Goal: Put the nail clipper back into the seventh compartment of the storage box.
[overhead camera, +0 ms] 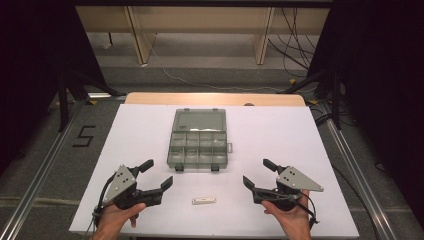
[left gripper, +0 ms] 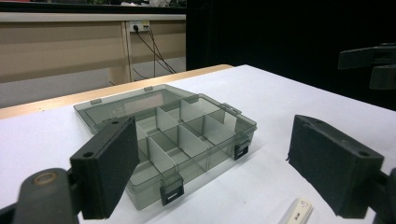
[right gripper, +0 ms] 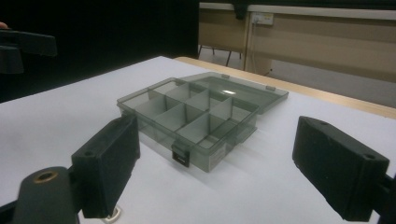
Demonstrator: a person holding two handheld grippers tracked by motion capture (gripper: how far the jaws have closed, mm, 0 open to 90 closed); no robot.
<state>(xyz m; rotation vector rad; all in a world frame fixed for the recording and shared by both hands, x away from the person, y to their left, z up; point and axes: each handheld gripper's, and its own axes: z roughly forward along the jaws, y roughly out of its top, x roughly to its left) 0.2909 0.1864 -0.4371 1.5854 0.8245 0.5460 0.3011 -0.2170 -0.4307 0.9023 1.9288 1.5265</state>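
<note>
On the white table sheet, near edge: left gripper and right gripper, each held in a hand, both w/ jaws spread wide, nothing between them, no contact w/ any object. Centre of sheet: smoke-grey translucent plastic compartment box, lid swung fully open and lying flat on the far side; two black latches on its near wall. Compartments appear empty, though the tinted walls make that hard to confirm. Small white oblong plastic piece lies flat betw. the two grippers, near the front edge, apart from the box.

Left gripper view adds: box framed betw. the black pads, white piece low right w/ a faint mark on it, illegible. Right gripper view: box seen from the opposite corner, one latch facing the camera.
</note>
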